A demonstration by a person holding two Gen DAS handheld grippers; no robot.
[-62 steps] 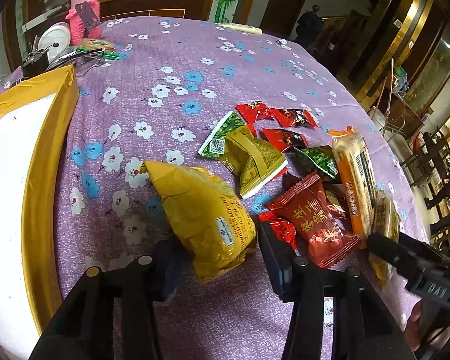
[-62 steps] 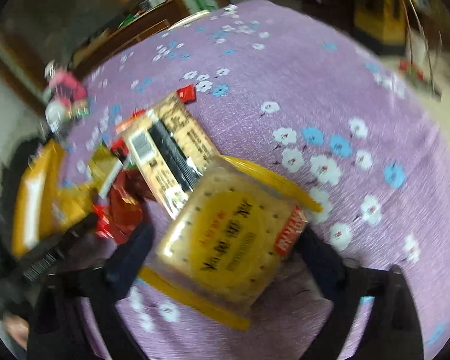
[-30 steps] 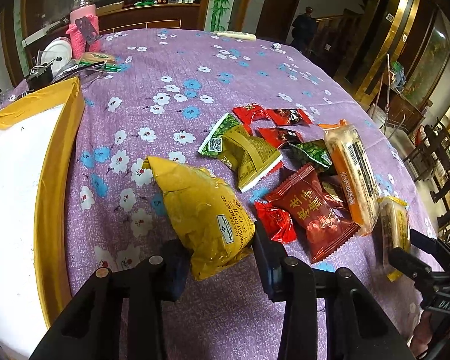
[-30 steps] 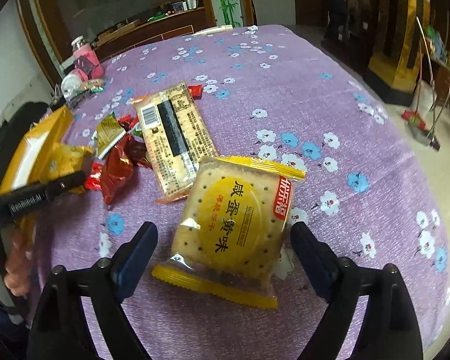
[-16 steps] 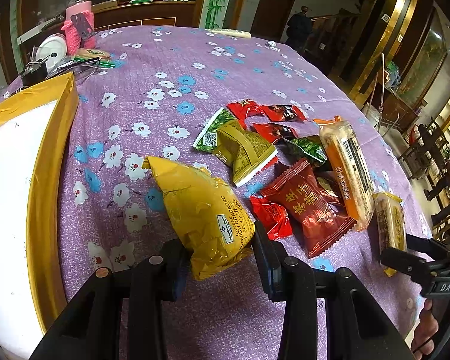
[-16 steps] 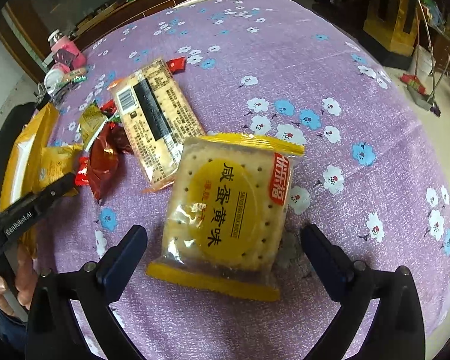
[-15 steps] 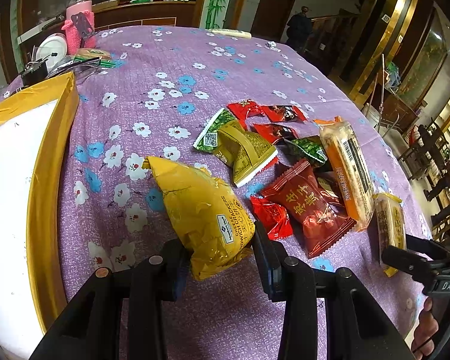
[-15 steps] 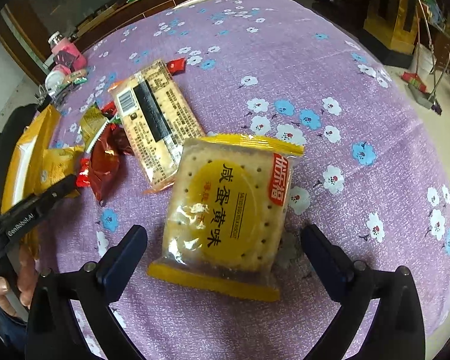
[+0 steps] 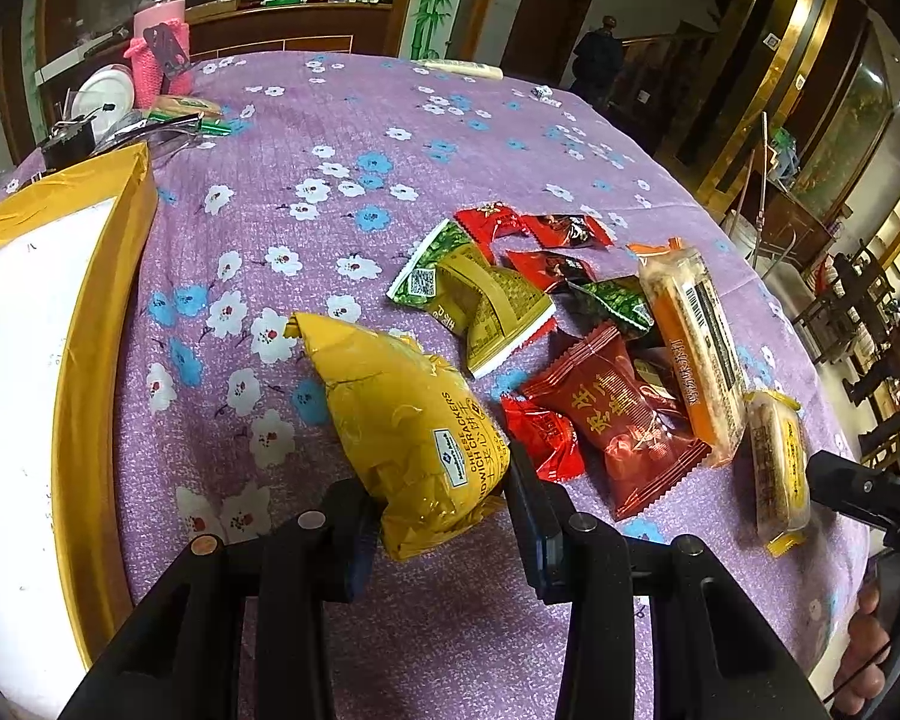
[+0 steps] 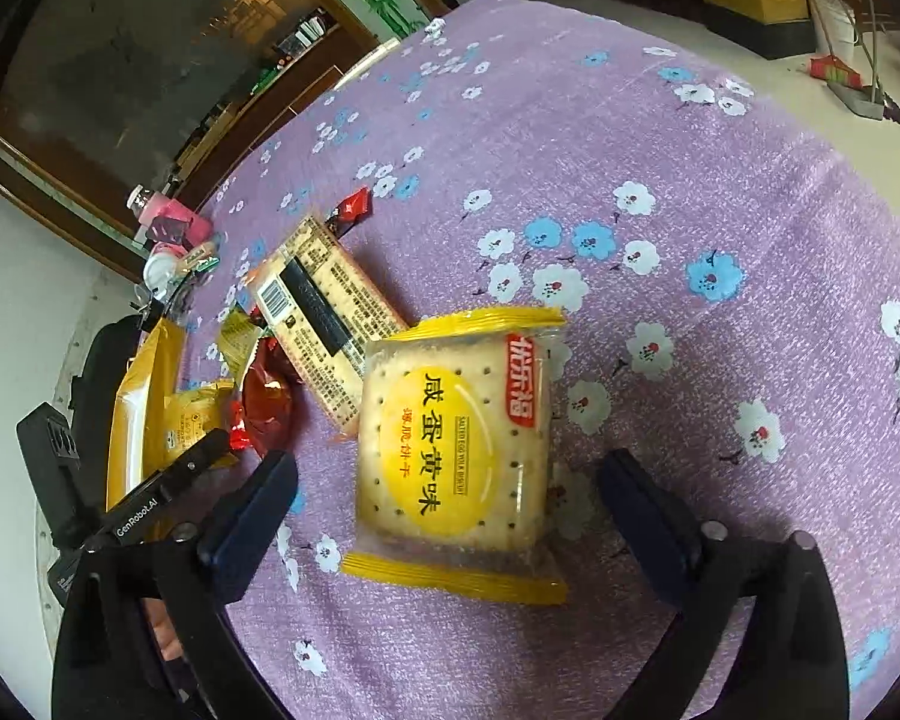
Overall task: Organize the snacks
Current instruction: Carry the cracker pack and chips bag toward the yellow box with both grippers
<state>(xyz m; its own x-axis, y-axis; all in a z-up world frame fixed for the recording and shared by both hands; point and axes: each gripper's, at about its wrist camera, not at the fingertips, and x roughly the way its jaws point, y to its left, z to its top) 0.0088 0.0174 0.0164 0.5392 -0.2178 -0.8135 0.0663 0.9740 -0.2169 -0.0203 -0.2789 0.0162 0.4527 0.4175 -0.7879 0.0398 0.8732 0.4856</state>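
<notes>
The left gripper (image 9: 438,516) is clamped on the yellow cracker bag (image 9: 408,426), above the purple cloth (image 9: 354,120); the right gripper (image 10: 444,510) is closing, its pads clear of the biscuit pack (image 10: 456,450) lying flat between them. Beyond, the long cracker pack (image 10: 324,312) seems to touch it.

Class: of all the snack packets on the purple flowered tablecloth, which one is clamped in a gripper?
The puffy mustard-yellow cracker bag, pinched at its lower end by the left gripper. The other packets lie loose, including the square yellow biscuit pack.
</notes>
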